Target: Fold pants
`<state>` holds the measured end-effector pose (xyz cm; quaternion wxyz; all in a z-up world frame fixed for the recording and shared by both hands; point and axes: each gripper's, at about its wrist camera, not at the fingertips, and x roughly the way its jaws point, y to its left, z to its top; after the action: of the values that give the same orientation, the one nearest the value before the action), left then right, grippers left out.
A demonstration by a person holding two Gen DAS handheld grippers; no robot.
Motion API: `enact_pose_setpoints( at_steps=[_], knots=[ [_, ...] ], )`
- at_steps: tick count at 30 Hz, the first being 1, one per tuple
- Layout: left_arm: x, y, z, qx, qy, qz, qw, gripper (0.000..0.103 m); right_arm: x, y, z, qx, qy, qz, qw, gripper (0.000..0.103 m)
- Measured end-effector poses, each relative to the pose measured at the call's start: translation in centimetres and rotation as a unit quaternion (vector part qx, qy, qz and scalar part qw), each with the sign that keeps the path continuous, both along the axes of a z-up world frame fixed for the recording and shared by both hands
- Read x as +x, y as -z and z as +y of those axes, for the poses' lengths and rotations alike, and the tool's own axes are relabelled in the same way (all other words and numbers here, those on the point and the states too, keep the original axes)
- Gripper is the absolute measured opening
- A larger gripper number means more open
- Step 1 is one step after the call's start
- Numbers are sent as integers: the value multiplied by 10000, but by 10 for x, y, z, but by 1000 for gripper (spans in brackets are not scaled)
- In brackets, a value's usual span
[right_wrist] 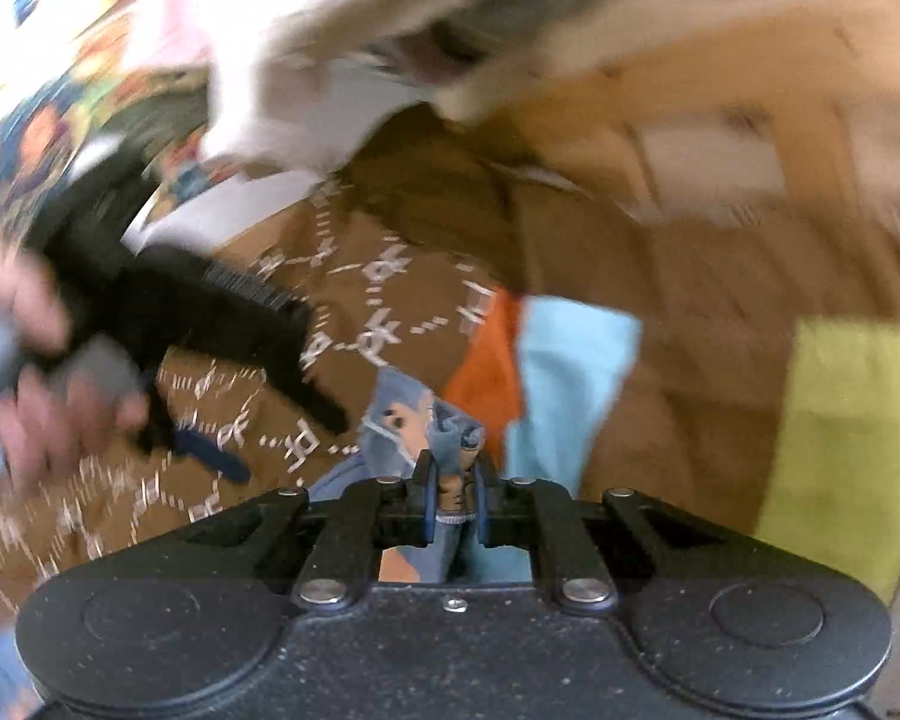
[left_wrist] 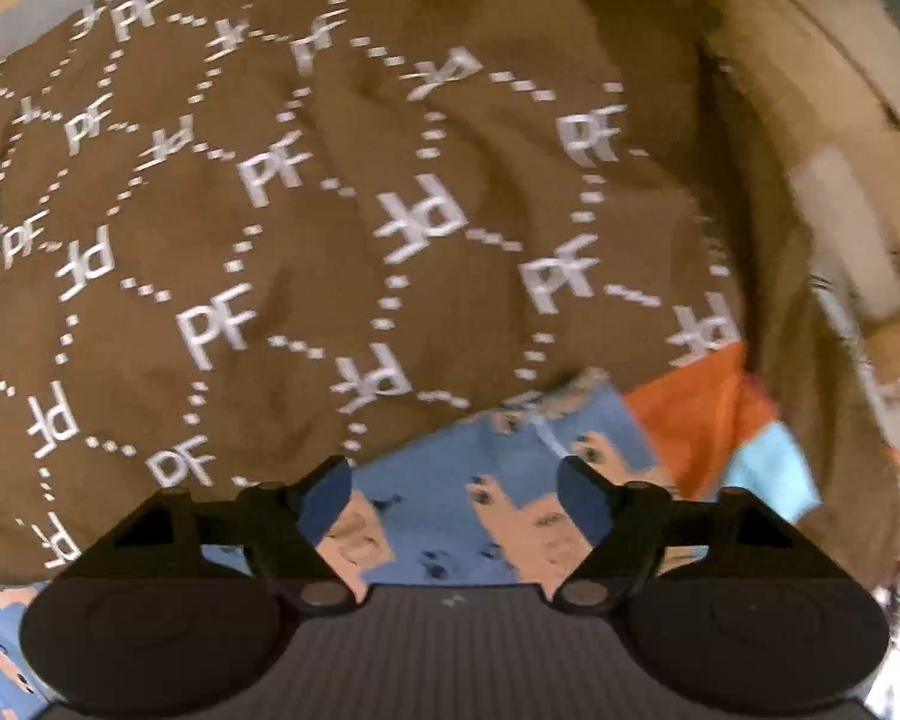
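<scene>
The pants [left_wrist: 486,516], light blue with a cartoon print, lie on a brown blanket [left_wrist: 306,228] patterned with white "PF" letters, which looks like the covering of a bed. The right gripper [right_wrist: 450,498] has its jaws drawn nearly together on a bunched fold of the blue fabric, which stands up between the pads in the right wrist view. The left gripper [left_wrist: 455,489] is spread wide and holds nothing; it hovers just above the pants with cloth showing between its fingers. Beside the pants lie an orange cloth [right_wrist: 486,372] and a pale blue cloth [right_wrist: 570,372], both touching or overlapping the garment's edge (where one ends and the other begins is hard to tell through the blur). A yellow-green cloth [right_wrist: 846,450] sits further right. The main risk appears to be the right gripper's pinch: it seems to hold a crumpled wad instead of a clean hem, so pulling could drag several layers together and leave a lopsided fold. The neighbouring cloths could also be caught and drawn along. With the left gripper unattached, the far side of the pants may slide over the soft blanket.
</scene>
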<state>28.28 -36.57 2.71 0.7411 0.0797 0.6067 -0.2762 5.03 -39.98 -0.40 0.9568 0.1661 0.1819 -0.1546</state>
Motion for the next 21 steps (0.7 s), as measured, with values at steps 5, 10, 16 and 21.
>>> enact_pose_setpoints(
  at_steps=[5, 10, 16, 21],
  knots=[
    [-9, -20, -21, -292, 194, 244, 9991, 76, 3, -2, 25, -778, -374, 139, 9962, 13],
    [-15, -19, -37, -138, 377, 288, 9988, 85, 8, 2, 40, -1295, -669, 349, 9887, 13],
    [-21, -2, -46, -45, 287, 440, 9986, 85, 7, 3, 53, -1694, -961, 440, 9799, 13],
    [-25, 9, -63, 343, 520, -72, 9980, 69, 7, 5, 66, -1956, -1244, 494, 9715, 13]
  ],
)
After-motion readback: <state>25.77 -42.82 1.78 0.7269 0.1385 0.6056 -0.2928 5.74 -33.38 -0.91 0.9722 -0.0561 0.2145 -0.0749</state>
